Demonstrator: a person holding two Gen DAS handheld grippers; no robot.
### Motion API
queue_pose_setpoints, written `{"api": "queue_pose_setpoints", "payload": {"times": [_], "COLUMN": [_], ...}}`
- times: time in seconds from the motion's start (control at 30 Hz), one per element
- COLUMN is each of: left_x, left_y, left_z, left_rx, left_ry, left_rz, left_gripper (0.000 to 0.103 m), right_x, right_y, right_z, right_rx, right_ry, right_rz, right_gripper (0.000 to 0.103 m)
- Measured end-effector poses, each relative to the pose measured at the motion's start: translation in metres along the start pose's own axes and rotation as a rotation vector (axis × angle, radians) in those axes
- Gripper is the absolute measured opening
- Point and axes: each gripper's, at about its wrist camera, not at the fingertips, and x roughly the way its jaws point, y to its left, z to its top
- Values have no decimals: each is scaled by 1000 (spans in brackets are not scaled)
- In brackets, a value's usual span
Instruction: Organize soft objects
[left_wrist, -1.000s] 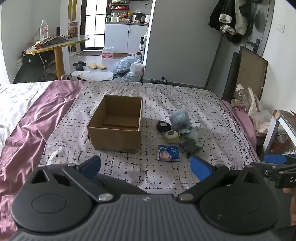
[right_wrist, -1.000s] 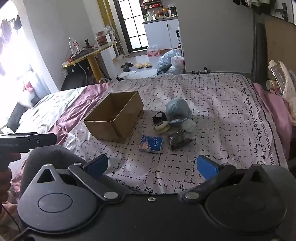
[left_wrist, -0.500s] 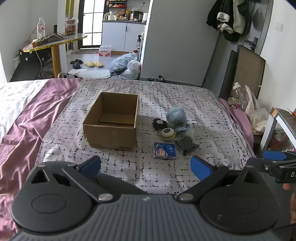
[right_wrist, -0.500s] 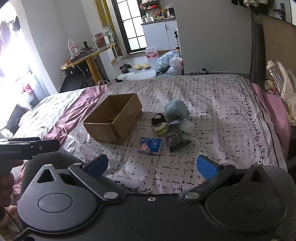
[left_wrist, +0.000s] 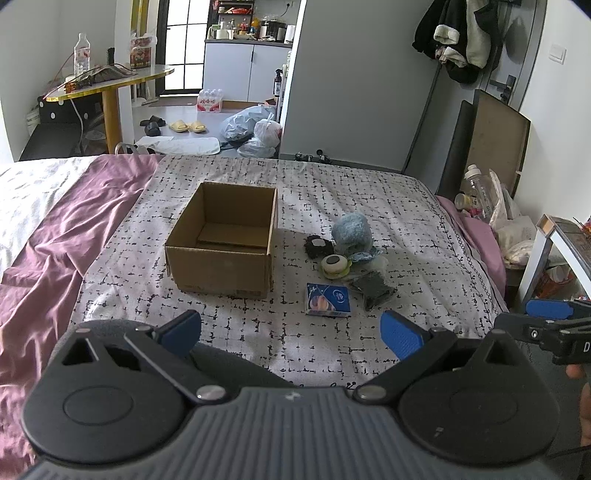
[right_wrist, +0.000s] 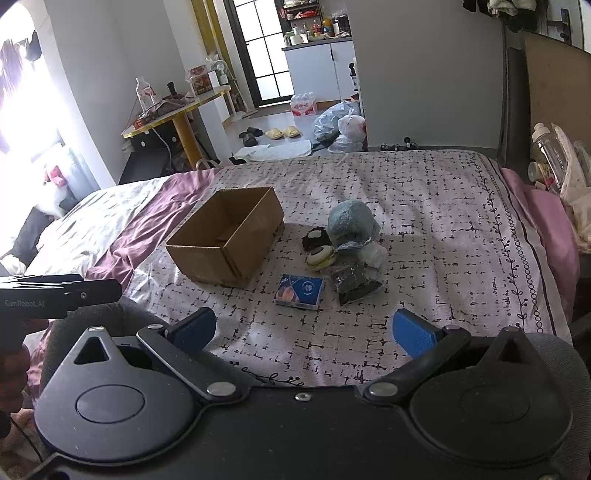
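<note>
Hovering above the near edge of the bed, the left gripper (left_wrist: 291, 332) has its blue-padded fingers spread wide with nothing between them; the right gripper (right_wrist: 303, 328) is likewise released and empty. The left wrist view catches the right gripper at its right margin, while the right wrist view shows the left gripper's black body at its left margin, held by a hand (right_wrist: 13, 373).

Beyond the fingers lies the white bedspread with a black broken-grid print (left_wrist: 369, 192), bordered on the left by a rumpled mauve sheet (left_wrist: 66, 236). An open brown cardboard box (left_wrist: 225, 243) sits upright on the bedspread; the left wrist view looks straight into it and shows only its folded bottom flaps, whereas the right wrist view presents it corner-on, its interior mostly hidden.

Just right of the box the soft objects form a tight cluster: a fuzzy pale-blue bundle (left_wrist: 351, 232) at the back, a small black fluffy piece with a white patch (left_wrist: 317, 246) touching its left side, a round cream-and-green item with a dark centre (left_wrist: 335, 266) in front, a dark grey packet in clear wrap (left_wrist: 373, 288) and, nearest the grippers, a flat blue-and-white rectangular pack (left_wrist: 327, 299). A pale crumpled plastic bag (right_wrist: 373, 254) beside the bundle is clearer in the right wrist view.
</note>
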Motion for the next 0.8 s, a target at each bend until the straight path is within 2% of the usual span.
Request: {"api": "queue_pose_setpoints", "payload": {"times": [0.8], "left_x": [-4], "left_y": [3], "left_z": [2], "left_rx": [-7], "left_ry": [-7], "left_rz": [-3], "left_gripper": [103], "right_x": [-4], "right_y": [0], "right_z": [3], "right_rx": [-8], "right_ry": [-13], "right_rz": [-5], "right_gripper": [103]}}
